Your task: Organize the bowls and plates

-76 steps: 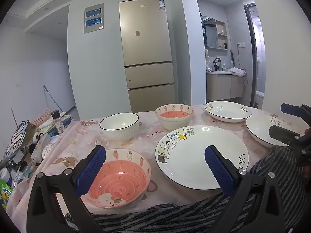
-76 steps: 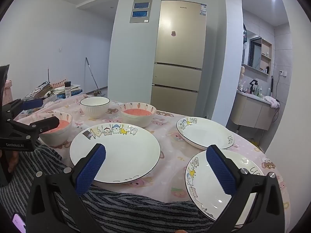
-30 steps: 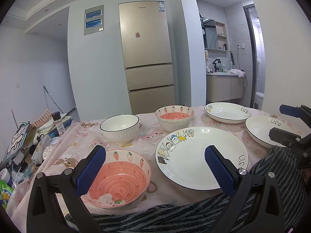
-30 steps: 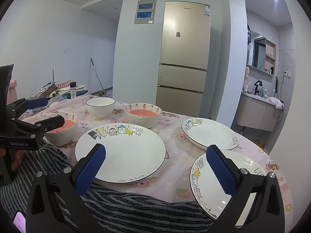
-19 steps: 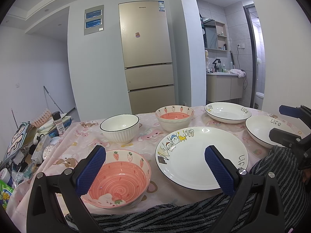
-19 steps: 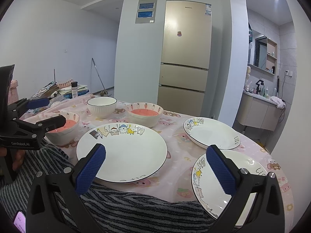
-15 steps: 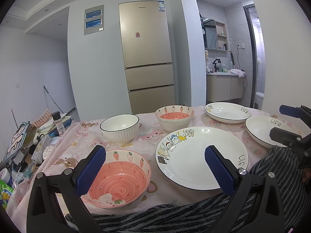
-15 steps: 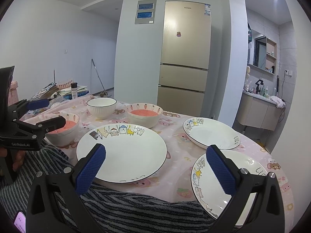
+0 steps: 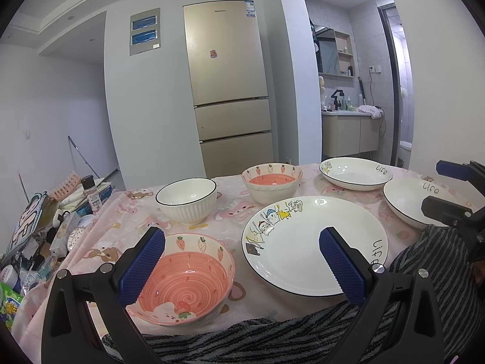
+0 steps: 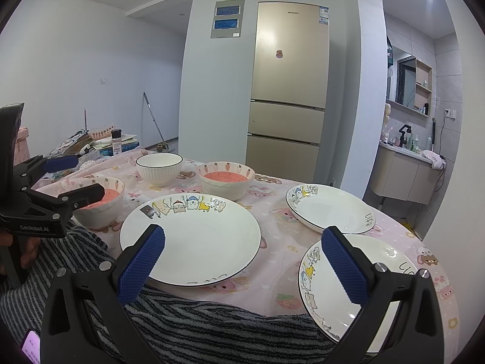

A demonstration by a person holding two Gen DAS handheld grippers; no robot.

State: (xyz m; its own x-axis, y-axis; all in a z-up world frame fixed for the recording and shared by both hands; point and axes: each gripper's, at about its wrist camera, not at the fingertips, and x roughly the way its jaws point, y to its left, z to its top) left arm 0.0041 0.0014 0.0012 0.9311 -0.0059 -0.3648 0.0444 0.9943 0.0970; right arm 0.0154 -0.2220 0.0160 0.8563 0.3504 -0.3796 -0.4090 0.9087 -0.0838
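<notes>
While both grippers hover spread wide and empty over the near table edge, the left gripper [image 9: 242, 261] faces a pink bowl [image 9: 185, 279] and the big plate [image 9: 315, 242]; the right gripper [image 10: 242, 261] faces that plate and a nearer one [image 10: 363, 282].

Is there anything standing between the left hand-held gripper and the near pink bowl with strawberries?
Nothing visible does. The left hand-held gripper is open above the table edge, and the pink strawberry bowl sits directly ahead by its left finger. The large plate lies beside the bowl, apart from it, not in the way.
</notes>
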